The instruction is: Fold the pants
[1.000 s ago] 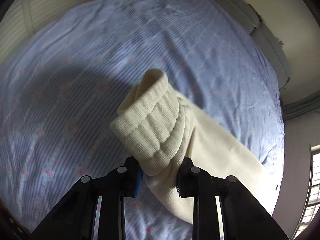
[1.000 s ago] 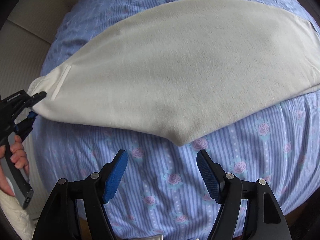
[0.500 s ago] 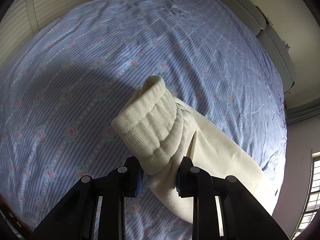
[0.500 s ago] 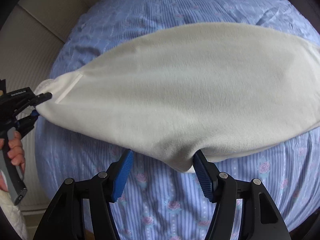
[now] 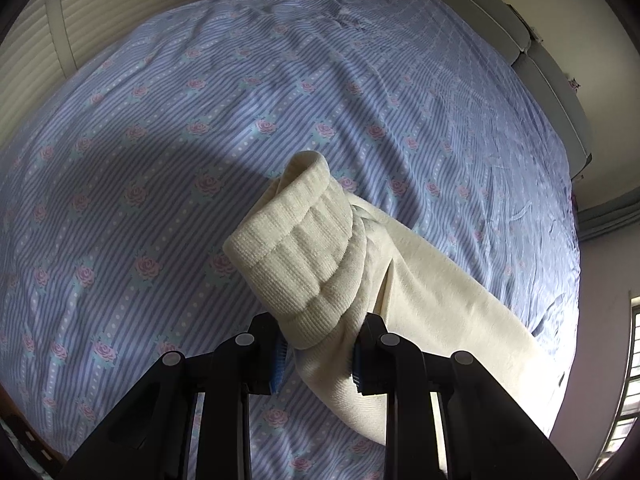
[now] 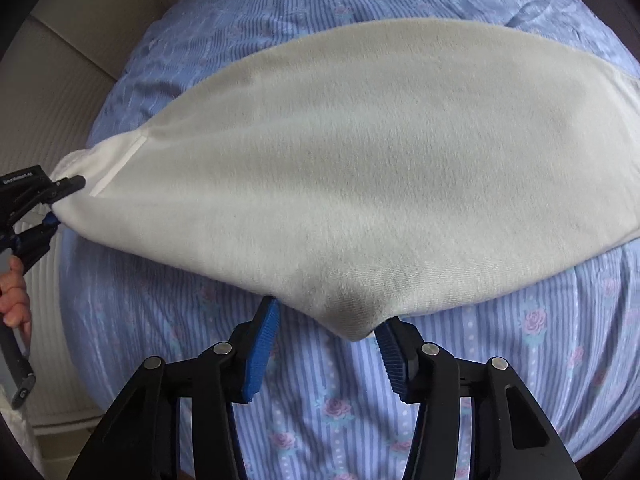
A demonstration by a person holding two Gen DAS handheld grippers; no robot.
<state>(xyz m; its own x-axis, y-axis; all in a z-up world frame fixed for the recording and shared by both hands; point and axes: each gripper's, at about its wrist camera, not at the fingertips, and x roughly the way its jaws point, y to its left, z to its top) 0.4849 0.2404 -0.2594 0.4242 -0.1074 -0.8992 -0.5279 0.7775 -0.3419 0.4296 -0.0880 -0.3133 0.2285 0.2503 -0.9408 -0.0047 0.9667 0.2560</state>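
Observation:
Cream pants (image 6: 360,152) lie stretched across a blue striped, rose-printed bed sheet (image 6: 340,408). My left gripper (image 5: 318,344) is shut on the bunched ribbed band (image 5: 296,248) at one end of the pants and holds it just above the sheet. The right wrist view shows that same gripper (image 6: 56,200) at the far left, pulling the fabric taut, with a hand (image 6: 14,300) on its handle. My right gripper (image 6: 326,320) points down at the pants' pointed corner (image 6: 352,320). Its jaws are closing, with that corner between the blue pads (image 6: 260,344), which are not clamped on it.
The sheet (image 5: 200,120) spreads wide around the pants. A cream slatted panel (image 5: 120,4) runs along the bed's far-left side and a grey padded frame (image 5: 552,80) along the right. A window (image 5: 628,380) is at the right edge.
My right gripper has moved up to the pants' pointed corner and its jaws have narrowed around it. The left gripper keeps its hold on the ribbed band, almost still.

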